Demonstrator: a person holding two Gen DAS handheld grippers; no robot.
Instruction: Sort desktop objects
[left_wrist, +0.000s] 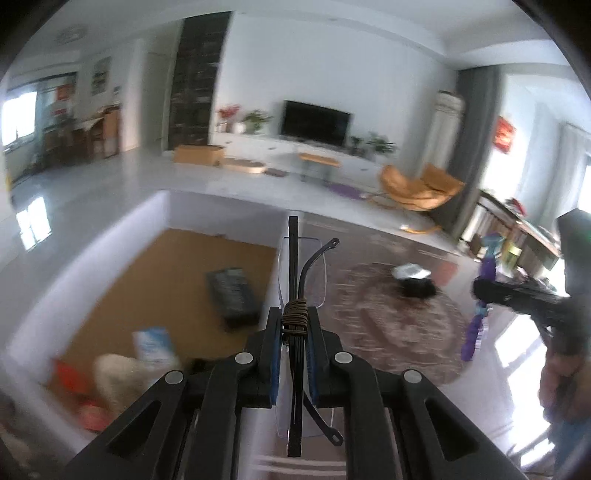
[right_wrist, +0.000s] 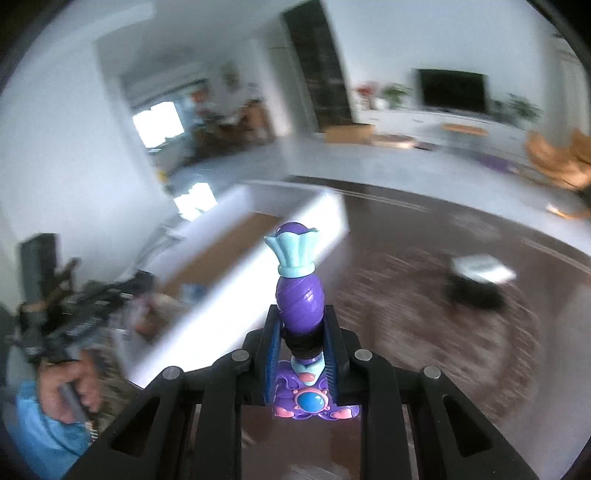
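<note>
In the left wrist view my left gripper is shut on a folded pair of rimless glasses with black temples, bound by a brown band. They stand upright above the right wall of a white box with a brown floor. In the right wrist view my right gripper is shut on a purple toy brush whose light-blue fluted end points away from me. That toy and the right gripper also show at the right edge of the left view. Both grippers hang above the table.
Inside the box lie a black remote-like thing, a blue-white packet, a cream soft thing and red items. A black object with a white top sits on a round patterned mat. A hand holds the left gripper.
</note>
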